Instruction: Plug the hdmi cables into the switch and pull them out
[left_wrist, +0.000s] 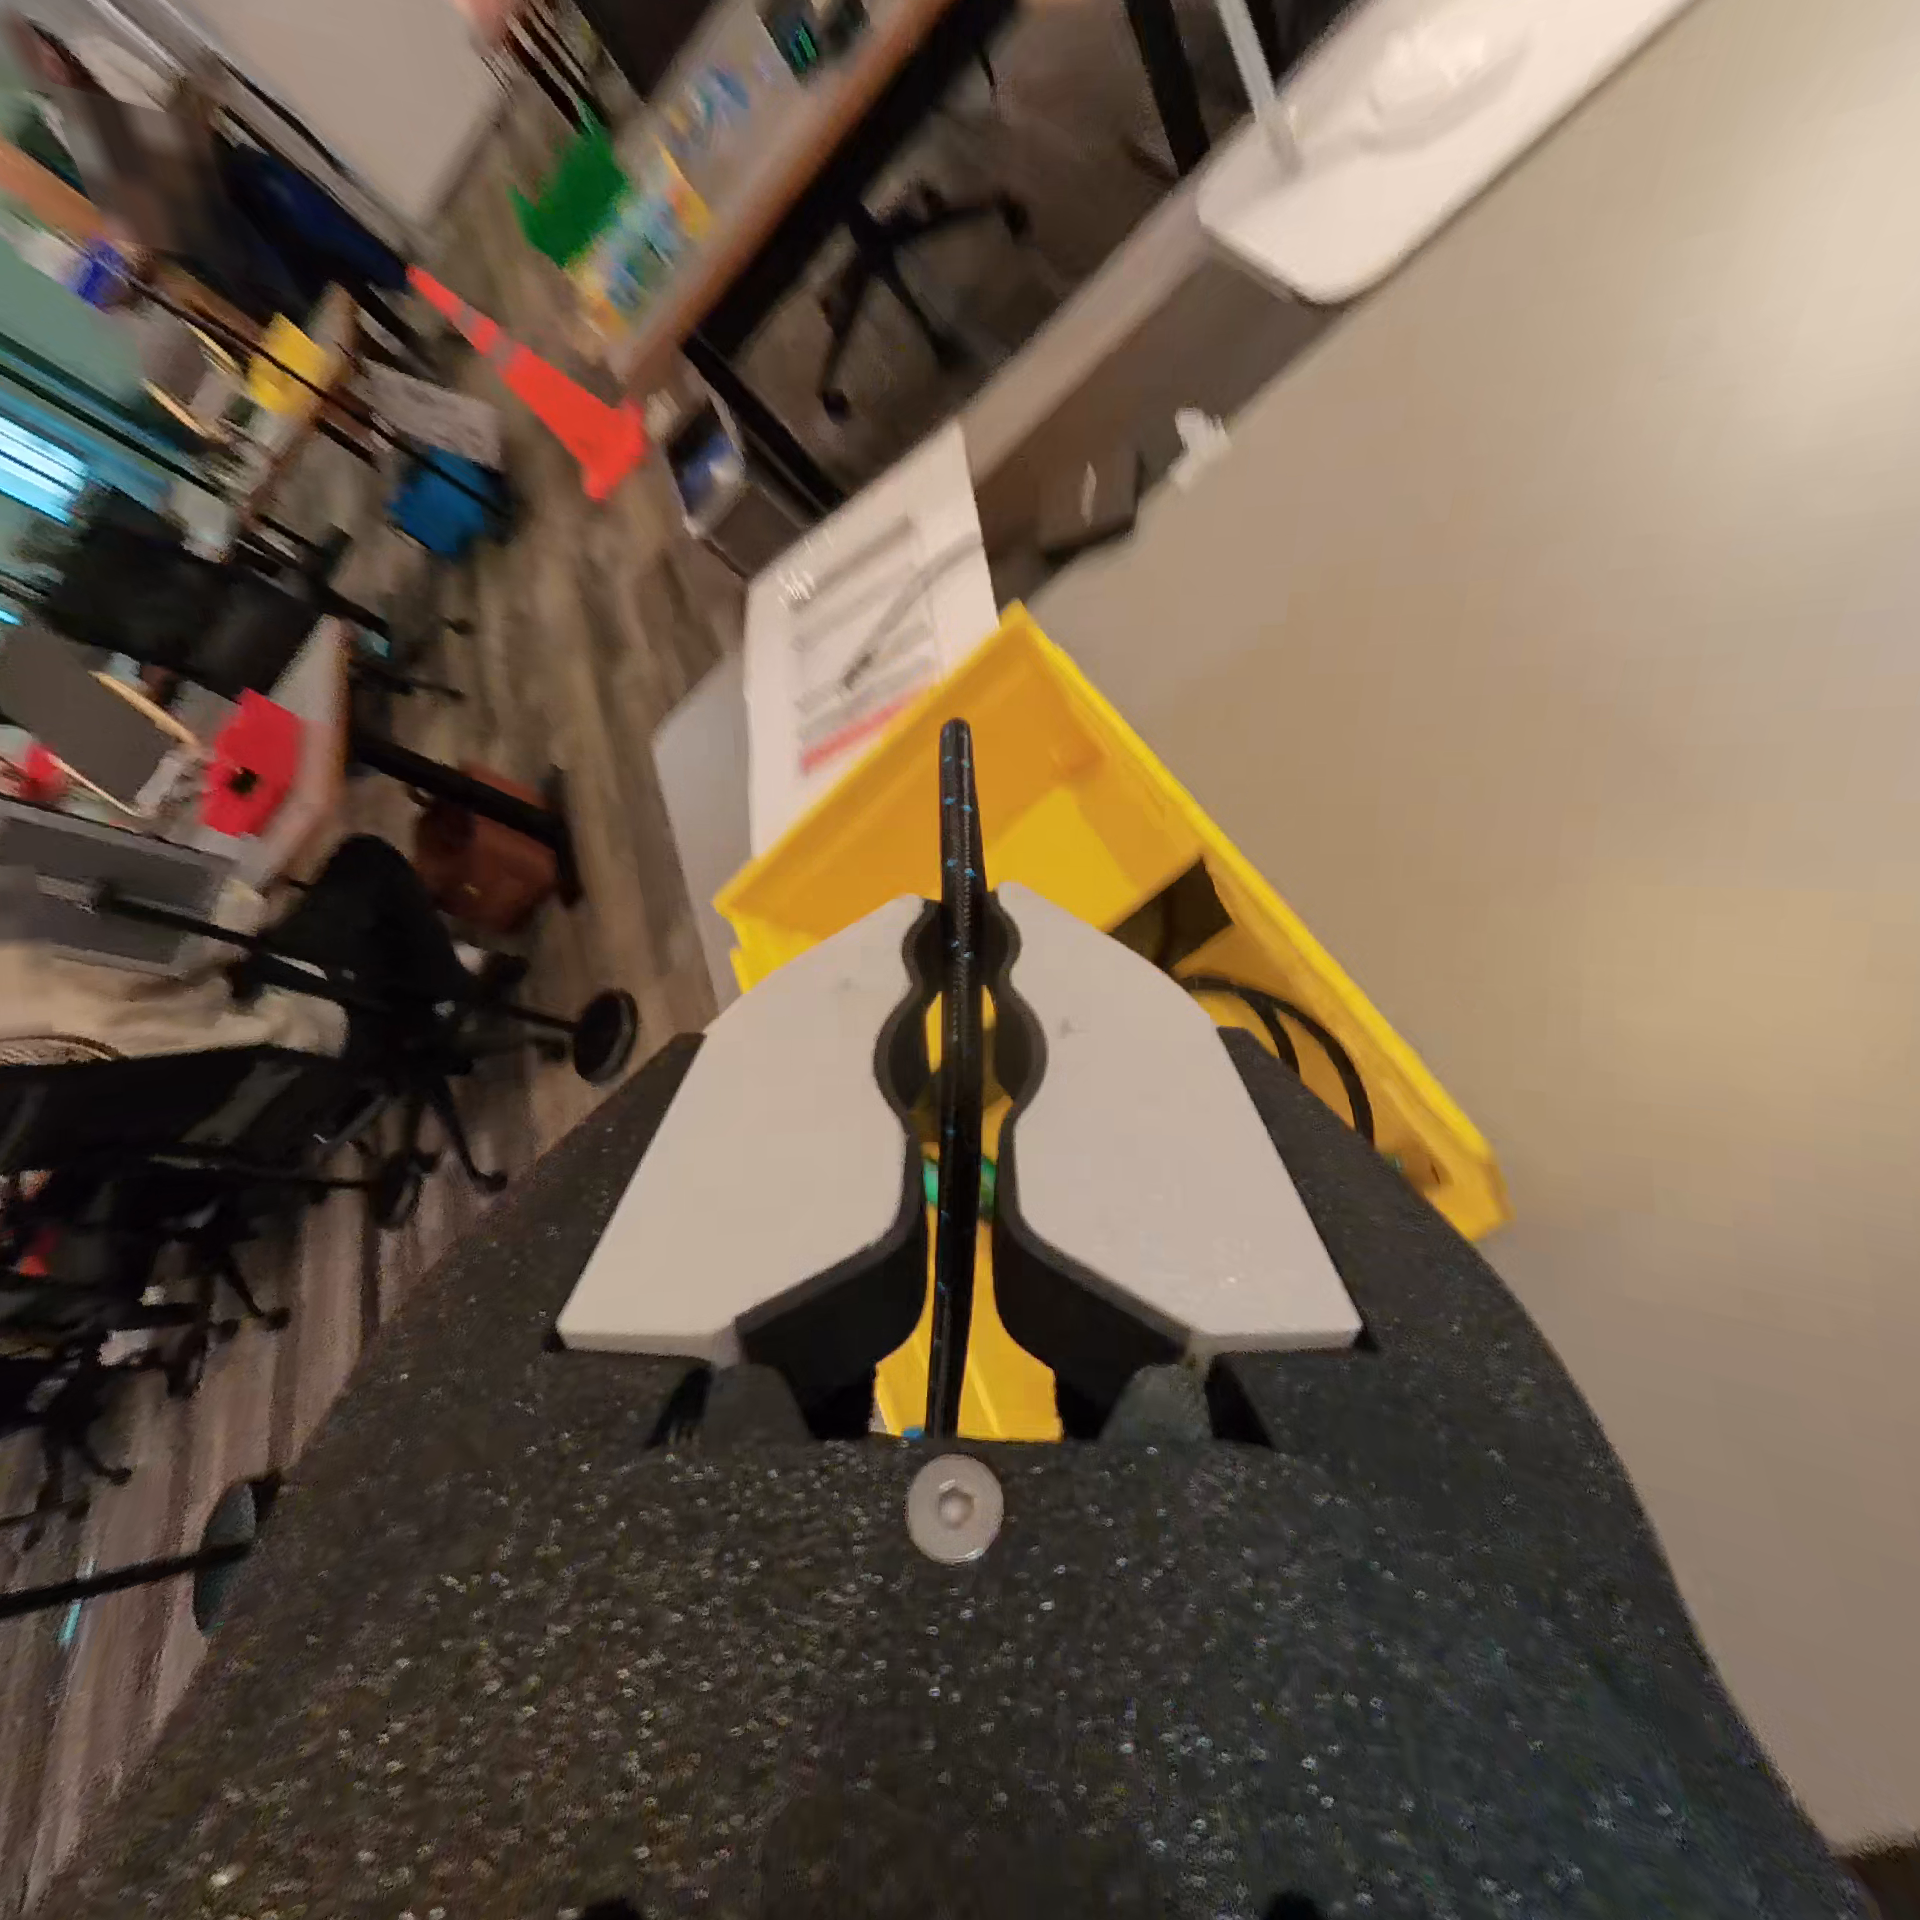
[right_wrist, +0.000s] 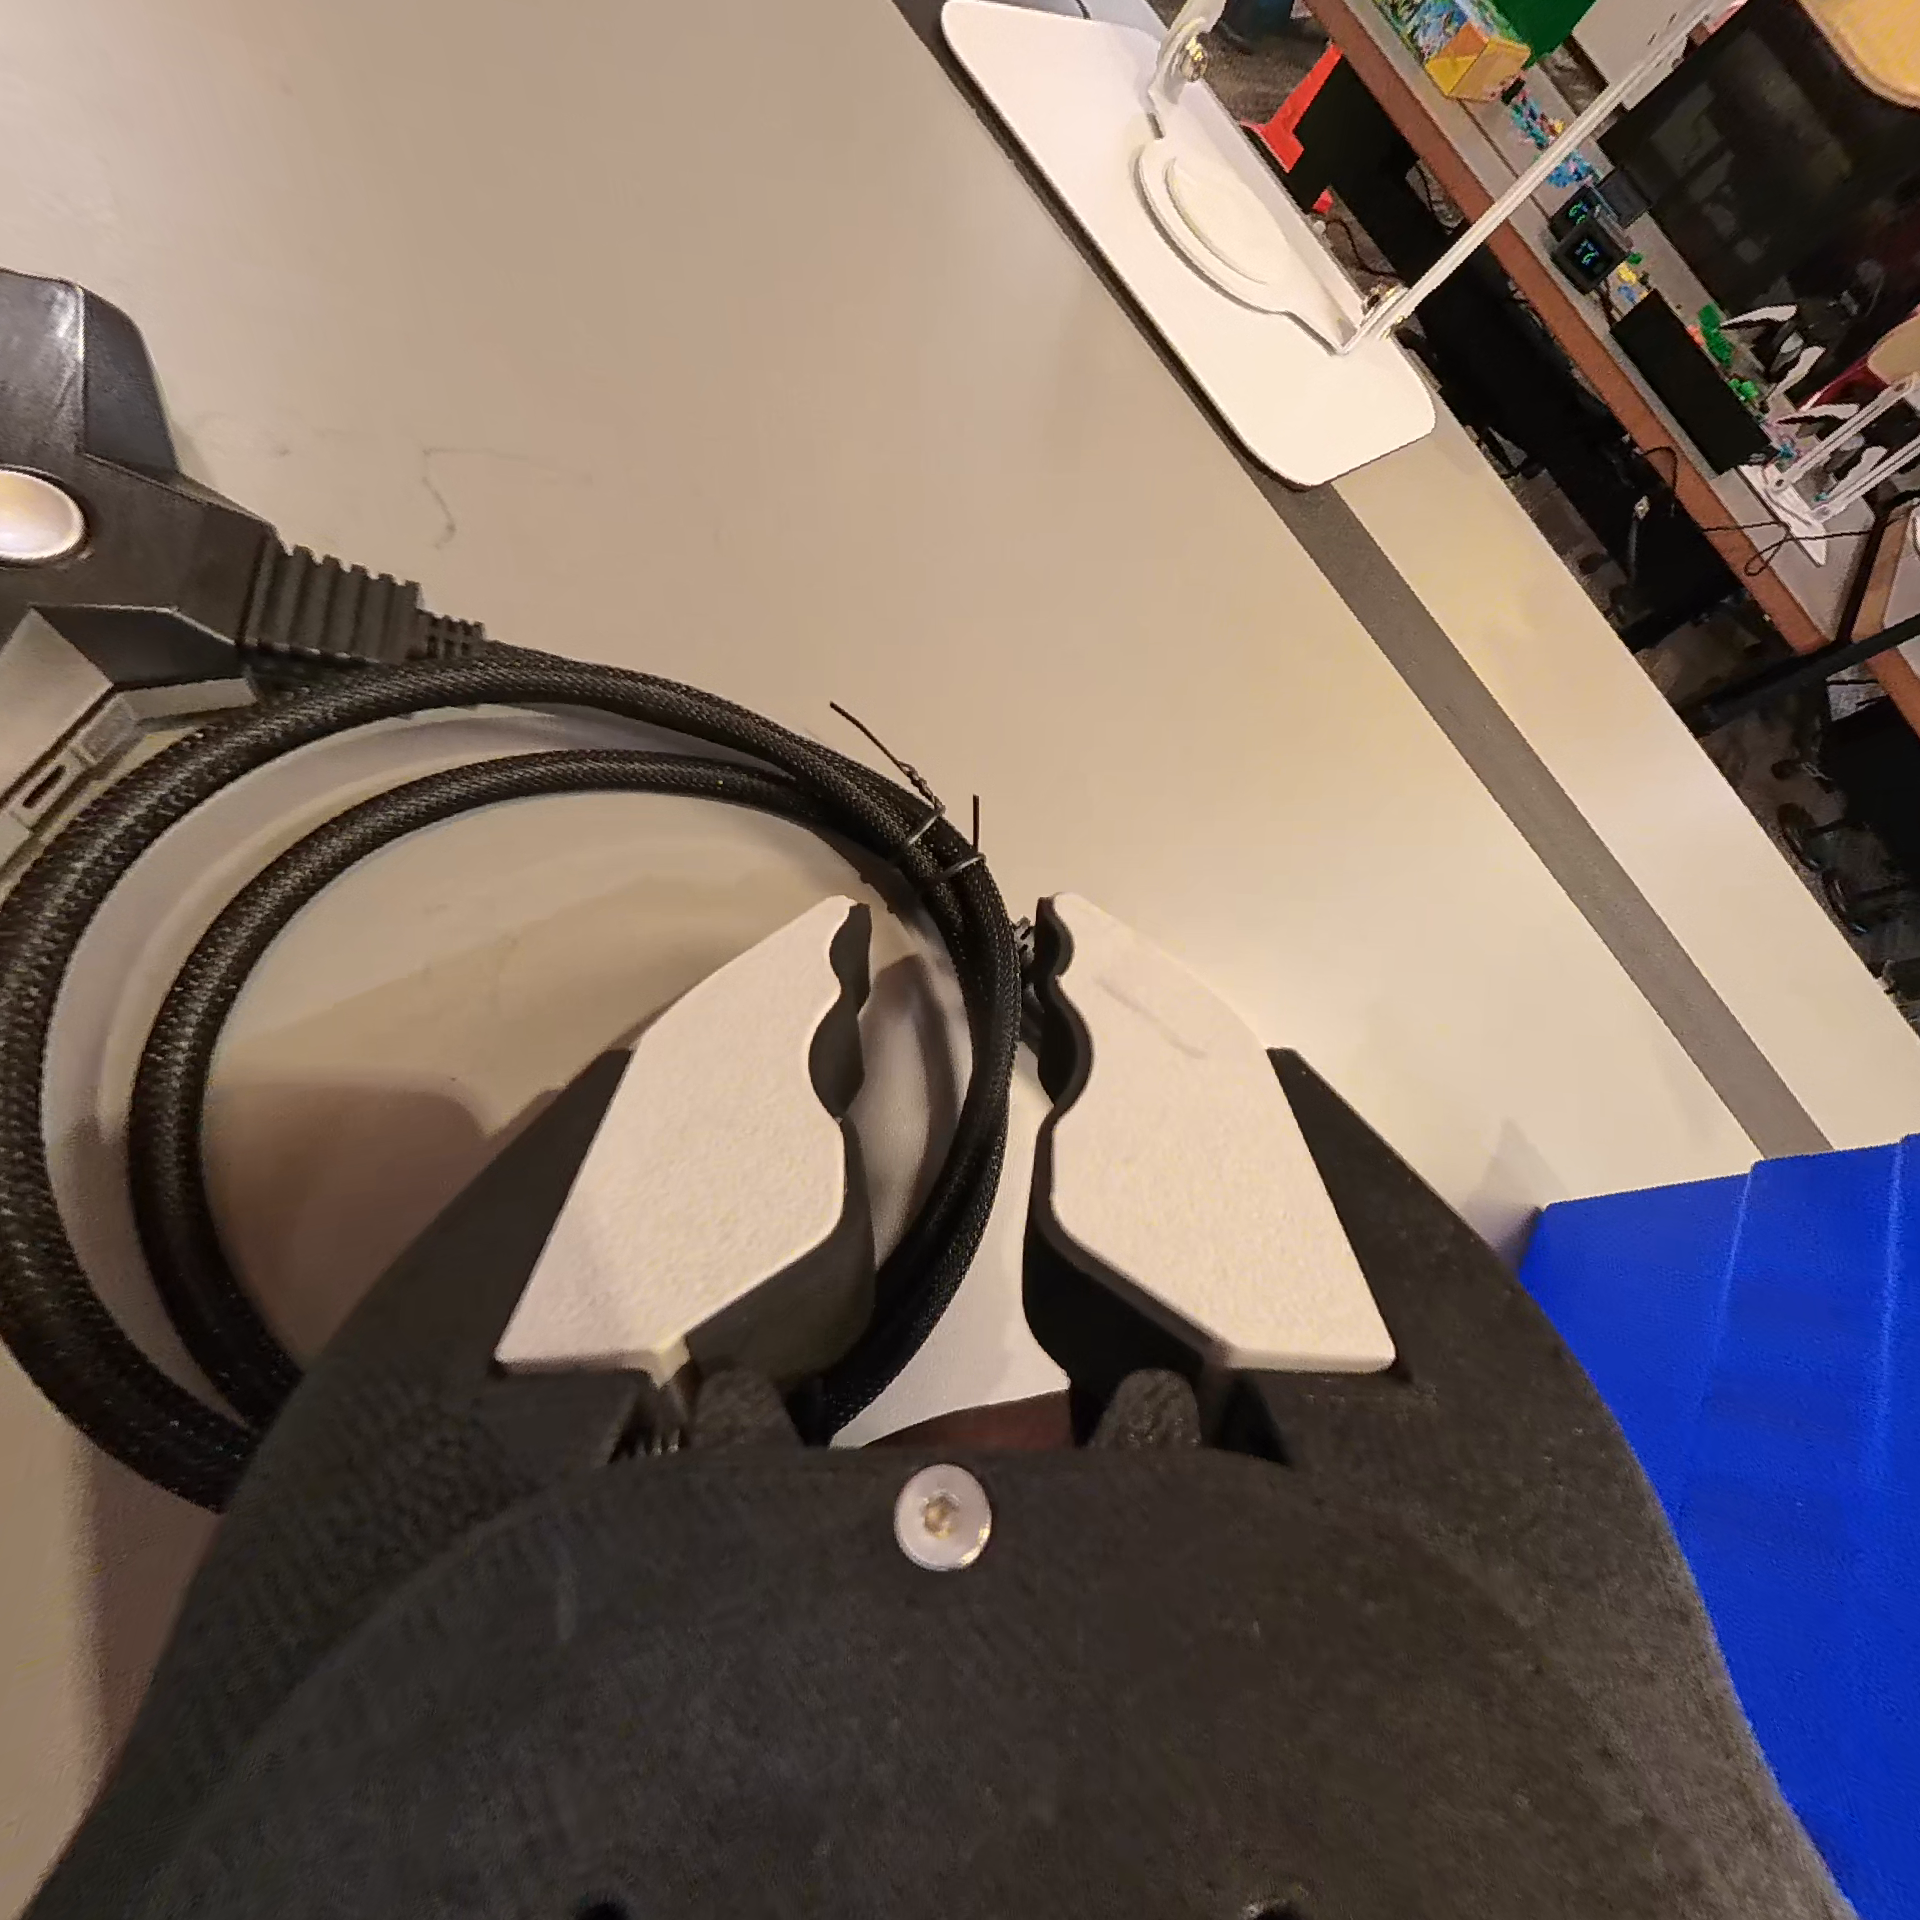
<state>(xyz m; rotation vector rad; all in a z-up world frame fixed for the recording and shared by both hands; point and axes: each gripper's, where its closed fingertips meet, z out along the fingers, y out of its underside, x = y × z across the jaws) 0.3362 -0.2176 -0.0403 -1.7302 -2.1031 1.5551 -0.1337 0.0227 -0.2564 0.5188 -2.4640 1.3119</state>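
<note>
Workshop clutter fills the background of both views: rolling chairs, shelves of coloured boxes, an orange cone, all blurred in the left wrist view. Nearer lies a pale bench (right_wrist: 727, 312), carrying a yellow bin (left_wrist: 1122, 831) on the left side and a blue bin (right_wrist: 1766, 1455) at the right edge.

The left tongs (left_wrist: 958, 925) are pinched on a thin black cable flecked with blue (left_wrist: 954, 831). It runs straight along the tongs' own axis, passing back between the fingers and sticking out past the tips, its end pointing away from the camera, over the yellow bin. Held this way, lengthwise and lifted, it looks as if it is being drawn out of the bin; more black cable (left_wrist: 1309, 1049) loops inside it. No plug is visible on the held piece.

The right tongs (right_wrist: 951, 925) stand parted, not gripping, straddling a coiled black braided HDMI cable (right_wrist: 582, 717) that lies flat on the bench, bound by a thin wire tie (right_wrist: 935, 831). The strand between the fingers runs roughly along them. The cable's moulded plug (right_wrist: 312, 603) lies at the left, its long axis pointing left toward a grey metal box (right_wrist: 73, 727), probably the switch; whether it is seated there I cannot tell. The parted tongs over the coil suggest a grasp being lined up.
</note>
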